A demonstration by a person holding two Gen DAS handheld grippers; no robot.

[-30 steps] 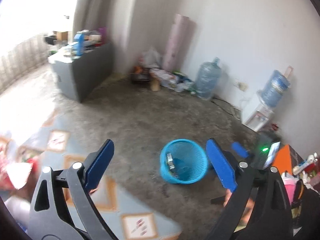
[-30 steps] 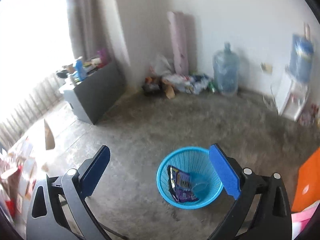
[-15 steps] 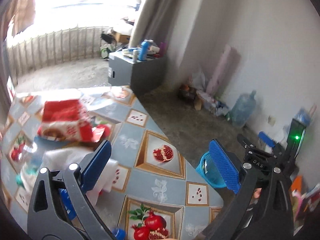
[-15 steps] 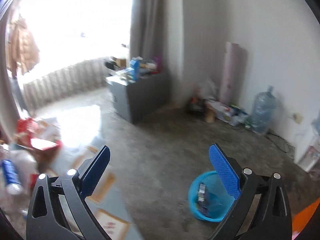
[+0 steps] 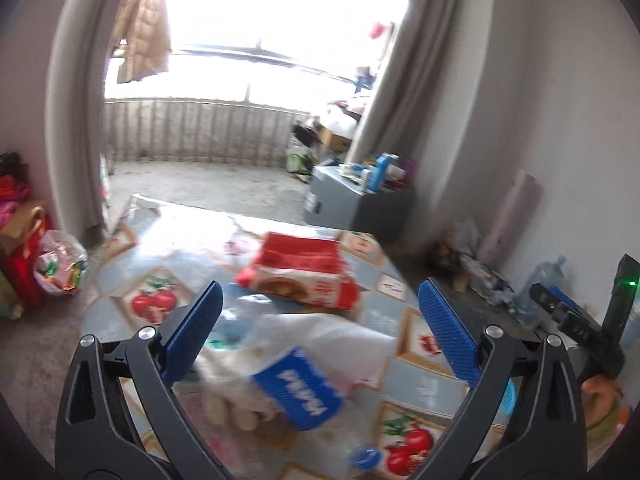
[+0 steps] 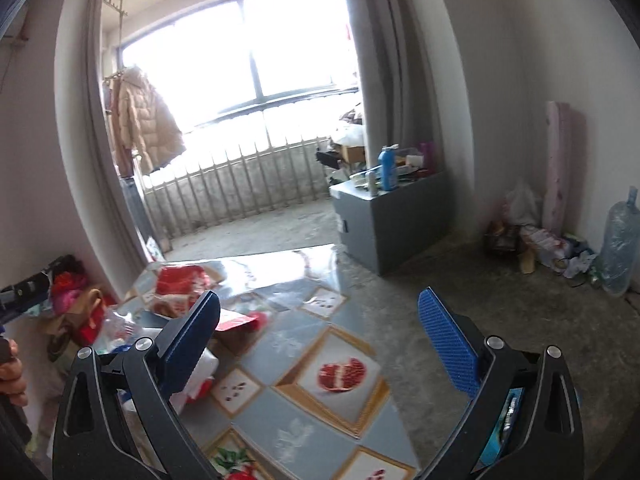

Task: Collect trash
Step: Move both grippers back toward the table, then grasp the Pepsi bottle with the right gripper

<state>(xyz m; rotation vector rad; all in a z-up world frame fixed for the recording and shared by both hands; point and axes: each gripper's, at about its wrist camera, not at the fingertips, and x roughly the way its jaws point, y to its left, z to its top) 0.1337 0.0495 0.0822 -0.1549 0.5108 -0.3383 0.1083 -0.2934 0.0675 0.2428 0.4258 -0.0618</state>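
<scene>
Over the table (image 5: 432, 384), which wears a cloth printed with pomegranates, our left gripper (image 5: 320, 336) hangs with its blue pads spread wide and nothing between them; below the gap lies a blurred plastic bottle with a blue label (image 5: 298, 396), on or against a crumpled white bag (image 5: 340, 340); we cannot tell whether either pad touches it. Farther back, toward the table's far edge, a red and white snack packet (image 5: 304, 276) lies flat; a blue bottle cap (image 5: 366, 456) sits near the table's near edge, right of the bottle. Our right gripper (image 6: 320, 340) is likewise wide and empty, held above the table's right edge where cloth gives way to bare concrete floor (image 6: 520, 300); through this view the red packet (image 6: 178, 280) shows at the table's far left corner, with more wrappers and a red scrap (image 6: 236, 320) just behind the left pad. A sliver of the blue trash basket (image 6: 500, 432) shows low at the right, mostly hidden behind the right finger, standing on the floor off the table's right edge. Beyond the table: a grey cabinet (image 6: 392, 216) crowded with bottles, a big water jug (image 6: 620, 244) by the wall, a padded coat (image 6: 144, 120) hung at the bright window. A hand (image 6: 10, 372) shows at the far left edge of the right view.
</scene>
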